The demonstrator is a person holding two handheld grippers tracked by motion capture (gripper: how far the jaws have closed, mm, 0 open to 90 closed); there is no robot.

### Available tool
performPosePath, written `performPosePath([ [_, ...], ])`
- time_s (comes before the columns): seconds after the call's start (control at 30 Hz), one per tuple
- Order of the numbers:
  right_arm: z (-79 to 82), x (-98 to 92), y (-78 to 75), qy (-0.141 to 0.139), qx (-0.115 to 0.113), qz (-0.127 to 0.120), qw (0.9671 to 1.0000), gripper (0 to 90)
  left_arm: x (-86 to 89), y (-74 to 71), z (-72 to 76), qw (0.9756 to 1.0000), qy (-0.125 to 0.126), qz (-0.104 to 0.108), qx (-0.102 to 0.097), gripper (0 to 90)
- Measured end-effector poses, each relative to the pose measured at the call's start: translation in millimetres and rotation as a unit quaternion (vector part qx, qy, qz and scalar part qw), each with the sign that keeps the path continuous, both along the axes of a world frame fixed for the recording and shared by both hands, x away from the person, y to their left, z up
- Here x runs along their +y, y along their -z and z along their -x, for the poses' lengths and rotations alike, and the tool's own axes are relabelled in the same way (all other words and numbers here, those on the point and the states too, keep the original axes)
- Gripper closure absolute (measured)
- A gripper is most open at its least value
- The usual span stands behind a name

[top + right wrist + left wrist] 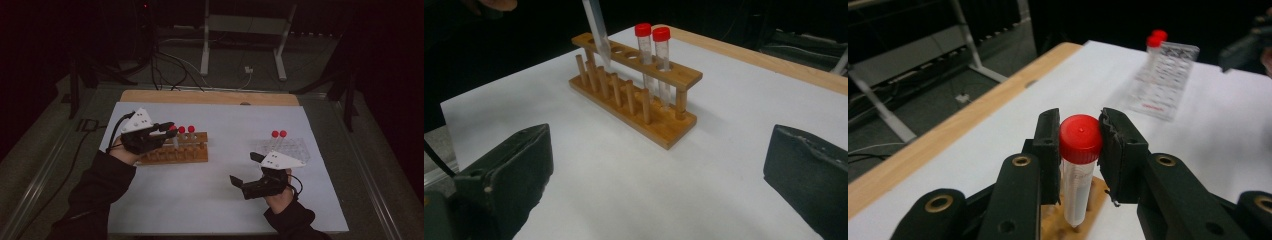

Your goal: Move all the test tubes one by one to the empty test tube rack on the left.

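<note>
My left gripper (1079,126) is shut on the red cap of a clear test tube (1077,190). The tube hangs tilted, with its lower end (603,50) passing through a hole near one end of the wooden rack (664,127). Two more red-capped tubes (652,40) stand upright in that rack. In the high view the left gripper (169,130) is over the rack's left part (175,152). My right gripper (244,167) is open and holds nothing, its jaws (659,165) wide apart over the white sheet, pointing toward the wooden rack.
A clear plastic rack (295,150) with two red-capped tubes (279,134) stands at the right, just beyond the right gripper. A white sheet (215,200) covers the table, and a strip of wooden tabletop (210,97) shows at the far side. Cables and a metal stand are on the floor beyond.
</note>
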State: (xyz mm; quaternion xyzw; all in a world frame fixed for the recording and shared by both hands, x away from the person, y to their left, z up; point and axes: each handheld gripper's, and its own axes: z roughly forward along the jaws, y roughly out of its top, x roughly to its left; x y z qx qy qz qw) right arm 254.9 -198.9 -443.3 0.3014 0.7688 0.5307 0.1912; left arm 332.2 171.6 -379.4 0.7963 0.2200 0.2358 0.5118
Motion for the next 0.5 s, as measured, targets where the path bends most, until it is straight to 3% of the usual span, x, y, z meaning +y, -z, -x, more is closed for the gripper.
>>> performPosePath([
  [0.27, -0.1, -1.8, -0.5, 0.003, -0.002, -0.003, 1.0000, 0.0, 6.8, 1.4, -19.0, 0.9995, -0.030, 0.011, 0.001, 72.0],
  [0.5, 0.1, -3.4, -0.8, 0.004, -0.002, -0.005, 1.0000, 0.0, 3.3, 14.2, -30.4, 0.9989, -0.045, 0.015, 0.003, 72.0],
])
